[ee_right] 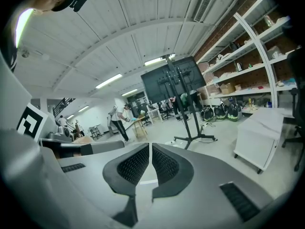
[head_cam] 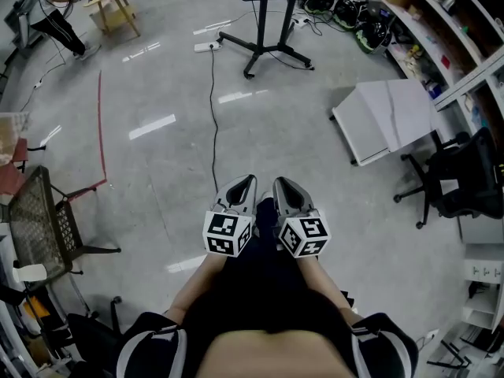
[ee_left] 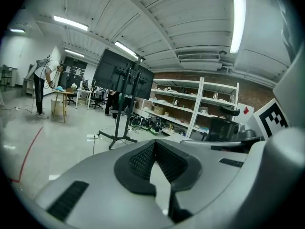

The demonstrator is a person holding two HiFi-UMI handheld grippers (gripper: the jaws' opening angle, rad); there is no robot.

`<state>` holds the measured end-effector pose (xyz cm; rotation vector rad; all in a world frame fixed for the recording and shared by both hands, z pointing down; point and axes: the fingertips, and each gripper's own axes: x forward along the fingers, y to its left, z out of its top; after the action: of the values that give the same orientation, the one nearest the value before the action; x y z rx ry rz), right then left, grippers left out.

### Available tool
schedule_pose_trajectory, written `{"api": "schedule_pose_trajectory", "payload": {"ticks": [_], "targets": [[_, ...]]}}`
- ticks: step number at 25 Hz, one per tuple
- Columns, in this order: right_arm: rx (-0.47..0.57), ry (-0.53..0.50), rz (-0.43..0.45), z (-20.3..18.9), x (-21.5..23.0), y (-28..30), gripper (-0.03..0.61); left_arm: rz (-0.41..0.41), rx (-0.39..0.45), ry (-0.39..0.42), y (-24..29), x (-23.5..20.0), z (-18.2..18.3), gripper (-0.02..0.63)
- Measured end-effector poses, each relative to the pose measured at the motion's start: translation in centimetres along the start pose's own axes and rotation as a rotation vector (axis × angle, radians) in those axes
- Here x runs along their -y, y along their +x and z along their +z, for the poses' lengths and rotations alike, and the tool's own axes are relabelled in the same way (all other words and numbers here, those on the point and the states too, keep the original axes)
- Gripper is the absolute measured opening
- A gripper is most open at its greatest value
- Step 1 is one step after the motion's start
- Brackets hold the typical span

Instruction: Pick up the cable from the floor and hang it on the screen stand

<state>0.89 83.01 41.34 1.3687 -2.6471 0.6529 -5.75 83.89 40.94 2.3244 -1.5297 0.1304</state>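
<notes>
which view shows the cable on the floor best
Head view: the cable runs as a long dark line from the power strip. Left gripper view catches only a faint stretch; right gripper view shows none clearly.

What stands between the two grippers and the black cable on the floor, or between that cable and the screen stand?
Nothing visible. Bare floor separates the left gripper and right gripper from the cable, which runs toward the screen stand. The white cabinet lies off to the right.
</notes>
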Motion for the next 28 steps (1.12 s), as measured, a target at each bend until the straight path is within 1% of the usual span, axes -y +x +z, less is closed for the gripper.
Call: {"api": "schedule_pose_trajectory", "payload": {"ticks": [3,7,13,23,28], "targets": [[-0.016,0.025,-0.010,-0.4,0.9,0.6,0.023,-0.002,-0.011,-0.004,1.0,-0.2,-0.2,0.006],[-0.025,0.030,0.004,0.0,1.9,2.6,0.023,0.009,-0.023,-0.007,2.9,-1.1,0.1,0.006],[-0.019,0.018,0.025,3.1,4.6,7.5,0.023,0.029,-0.016,-0.011,8.0,-3.5,2.5,0.006],[0.008,-0.009,0.065,9.2,10.3,16.1,0.023,0.053,0.000,0.005,17.3,-6.7,6.8,0.006],[0.009,-0.006,0.074,10.8,12.7,18.8,0.023,0.052,0.004,0.014,21.1,-7.3,8.3,0.006]]}}
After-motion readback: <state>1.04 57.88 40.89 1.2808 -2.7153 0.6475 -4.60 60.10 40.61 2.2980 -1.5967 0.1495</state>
